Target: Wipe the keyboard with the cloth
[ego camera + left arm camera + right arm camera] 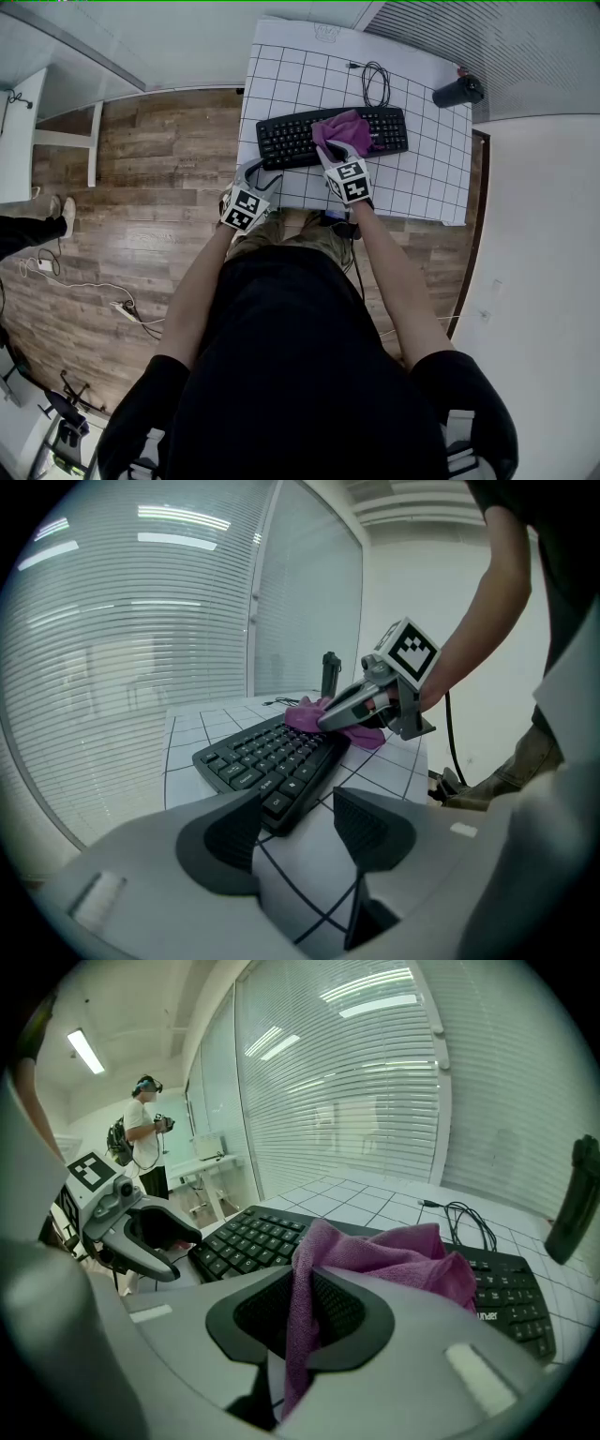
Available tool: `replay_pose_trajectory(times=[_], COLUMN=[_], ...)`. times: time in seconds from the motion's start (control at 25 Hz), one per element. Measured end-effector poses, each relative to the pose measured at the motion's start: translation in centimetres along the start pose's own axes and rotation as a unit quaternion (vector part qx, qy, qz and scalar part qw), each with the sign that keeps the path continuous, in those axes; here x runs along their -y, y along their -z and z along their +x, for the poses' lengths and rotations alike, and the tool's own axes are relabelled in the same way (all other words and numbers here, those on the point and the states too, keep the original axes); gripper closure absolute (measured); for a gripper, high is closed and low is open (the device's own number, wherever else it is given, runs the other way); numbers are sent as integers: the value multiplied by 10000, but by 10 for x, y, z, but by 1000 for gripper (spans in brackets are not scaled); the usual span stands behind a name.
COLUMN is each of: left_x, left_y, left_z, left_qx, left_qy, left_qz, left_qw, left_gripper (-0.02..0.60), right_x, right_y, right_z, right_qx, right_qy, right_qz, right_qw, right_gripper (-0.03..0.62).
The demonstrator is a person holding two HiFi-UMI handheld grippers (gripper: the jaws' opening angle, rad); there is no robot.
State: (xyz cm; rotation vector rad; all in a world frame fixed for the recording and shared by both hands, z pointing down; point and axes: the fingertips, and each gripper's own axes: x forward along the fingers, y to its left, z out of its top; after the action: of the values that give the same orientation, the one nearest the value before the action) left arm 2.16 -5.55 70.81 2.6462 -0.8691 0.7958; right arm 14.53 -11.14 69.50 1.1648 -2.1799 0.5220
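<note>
A black keyboard [281, 139] lies across the white gridded table [422, 178]. A purple cloth [345, 128] rests on its middle keys, and my right gripper [330, 150] is shut on that cloth [375, 1252], which drapes over the keyboard [246, 1237]. My left gripper [270, 176] stands open just off the keyboard's near left corner, touching nothing. In the left gripper view the keyboard [267, 757] stretches away from the open left gripper [295, 829], with the cloth [309, 714] and right gripper [323, 724] at its far part.
The keyboard's coiled cable [375, 82] and a dark cylindrical bottle [457, 92] lie at the table's back. A white desk [21, 131] stands to the left over wooden floor. A person [145, 1133] stands in the background.
</note>
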Motion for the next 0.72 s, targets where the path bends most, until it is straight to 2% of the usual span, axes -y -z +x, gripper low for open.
replay_pose_trajectory(times=[0.28,0.72], left_x=[-1,-1], left_y=[3,1], left_z=[2,1], left_qx=[-17,23], left_qy=[13,41], left_qz=[-14,-57], left_qw=[10000,10000], left_gripper=[362,364], right_x=[-4,-32], right_y=[-3,-11], right_z=[4,13], right_qx=[13,53], right_qy=[-44,-332], right_qz=[43,-46], right_qw=[10000,9994], right_gripper=[525,526])
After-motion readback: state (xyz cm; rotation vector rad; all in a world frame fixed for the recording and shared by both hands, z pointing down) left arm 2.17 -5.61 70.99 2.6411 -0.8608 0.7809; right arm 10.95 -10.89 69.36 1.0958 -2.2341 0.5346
